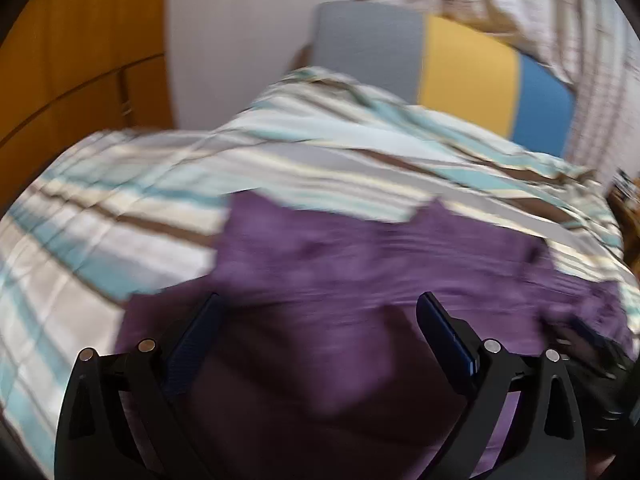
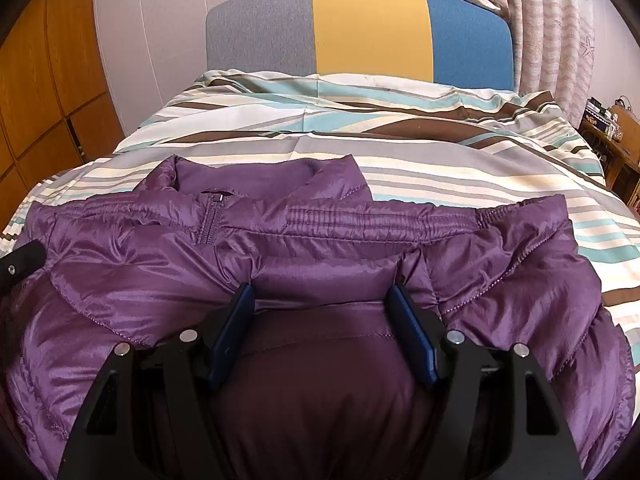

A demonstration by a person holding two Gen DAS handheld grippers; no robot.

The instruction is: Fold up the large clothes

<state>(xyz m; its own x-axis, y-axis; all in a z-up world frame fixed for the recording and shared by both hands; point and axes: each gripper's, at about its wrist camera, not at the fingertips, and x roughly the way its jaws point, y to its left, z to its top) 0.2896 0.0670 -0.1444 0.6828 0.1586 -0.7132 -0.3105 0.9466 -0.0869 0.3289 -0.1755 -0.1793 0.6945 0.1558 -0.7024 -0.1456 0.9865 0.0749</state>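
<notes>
Across the lower frame both grippers, left (image 1: 318, 312) and right (image 2: 320, 304), hover with jaws wide, empty, over the shiny purple quilted jacket (image 2: 320, 248) on the striped bed (image 2: 440, 164); slick fabric could slip.

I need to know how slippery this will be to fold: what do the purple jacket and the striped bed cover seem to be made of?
The purple jacket looks like thin, glossy synthetic shell, probably nylon or polyester, over puffy filling: it shines in patches and bulges between stitched quilt lines. The striped bed cover looks like smooth woven fabric with a faint sheen, perhaps cotton or a blend; the weave is too fine to tell.
</notes>
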